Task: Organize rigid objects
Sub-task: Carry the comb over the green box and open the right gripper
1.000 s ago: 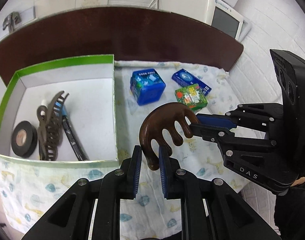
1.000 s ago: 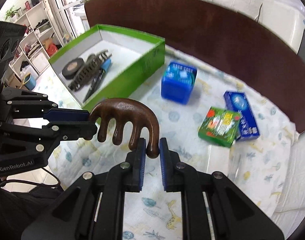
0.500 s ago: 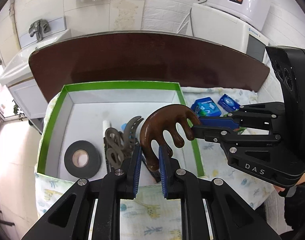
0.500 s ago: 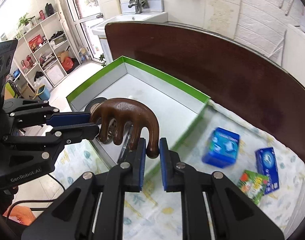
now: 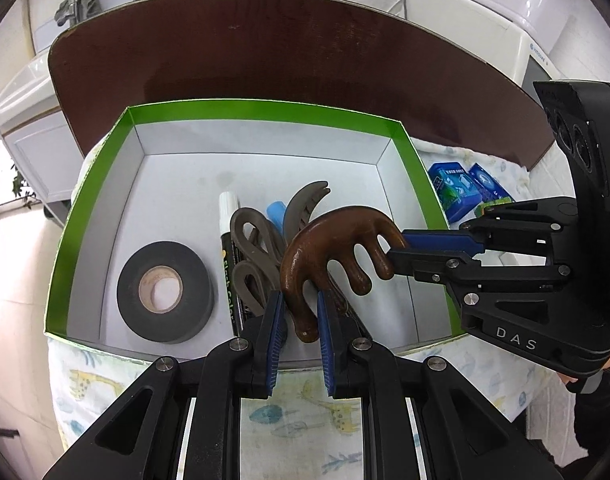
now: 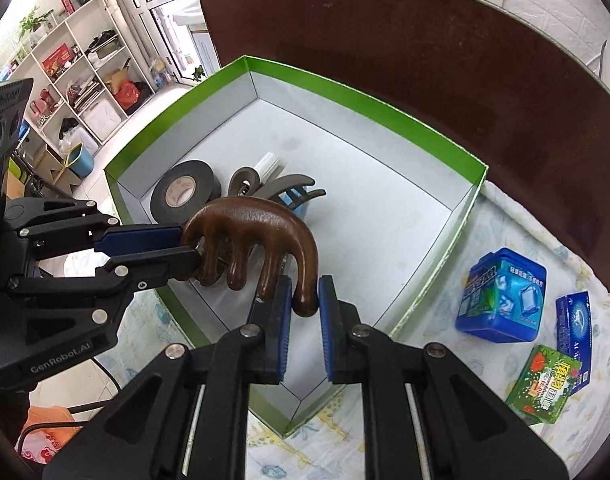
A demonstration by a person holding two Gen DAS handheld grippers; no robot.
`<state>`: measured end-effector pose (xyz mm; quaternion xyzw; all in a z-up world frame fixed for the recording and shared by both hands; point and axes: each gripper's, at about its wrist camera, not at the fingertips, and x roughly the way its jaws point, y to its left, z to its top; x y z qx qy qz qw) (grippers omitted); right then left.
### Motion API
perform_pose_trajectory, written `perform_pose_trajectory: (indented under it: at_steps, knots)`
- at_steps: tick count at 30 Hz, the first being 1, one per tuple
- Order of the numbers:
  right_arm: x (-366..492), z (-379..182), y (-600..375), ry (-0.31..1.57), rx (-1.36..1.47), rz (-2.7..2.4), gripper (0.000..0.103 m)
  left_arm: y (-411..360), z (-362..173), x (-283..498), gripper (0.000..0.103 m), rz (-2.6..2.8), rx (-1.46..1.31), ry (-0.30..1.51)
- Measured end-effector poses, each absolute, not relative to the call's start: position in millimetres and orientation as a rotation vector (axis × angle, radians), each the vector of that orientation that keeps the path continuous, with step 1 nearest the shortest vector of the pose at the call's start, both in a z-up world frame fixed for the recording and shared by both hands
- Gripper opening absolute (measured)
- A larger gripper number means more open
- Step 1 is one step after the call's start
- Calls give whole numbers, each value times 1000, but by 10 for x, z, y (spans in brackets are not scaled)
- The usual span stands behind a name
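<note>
We see the green-rimmed box (image 5: 105, 184) on the counter w/ tape roll (image 5: 165, 291) and hair claw (image 5: 261, 240) inside. Over it we hold the wooden comb (image 5: 325, 248): left gripper (image 5: 299, 328) jaws clamp one end tooth, right gripper (image 6: 305, 312) jaws clamp the opposite end tooth.

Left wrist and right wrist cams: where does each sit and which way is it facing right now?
Left wrist: on the left gripper, looking along its fingers into the green box; right gripper enters from the right.
Right wrist: on the right gripper, facing the box's corner and blue tub; left gripper enters from the left.
Shared: wooden comb gripped at both ends, tape roll, hair claw.
</note>
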<state>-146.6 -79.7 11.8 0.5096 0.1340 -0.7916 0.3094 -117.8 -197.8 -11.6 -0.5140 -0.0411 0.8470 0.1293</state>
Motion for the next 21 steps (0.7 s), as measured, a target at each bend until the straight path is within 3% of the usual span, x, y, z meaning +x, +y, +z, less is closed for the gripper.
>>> perform_pose_trajectory:
  at_steps: [9, 18, 21]
  knots:
    - [-1414, 59, -803, 381, 1355, -2061, 15, -1955, -190, -1209, 15, 2477, -1522, -122]
    - [-1473, 371, -287, 273, 1303, -2183, 15, -1842, 184, -1158, 15, 2564, -1407, -117]
    - [-1485, 482, 56, 209, 1304, -2256, 15, -1622, 304, -1154, 25, 2546, -1358, -99]
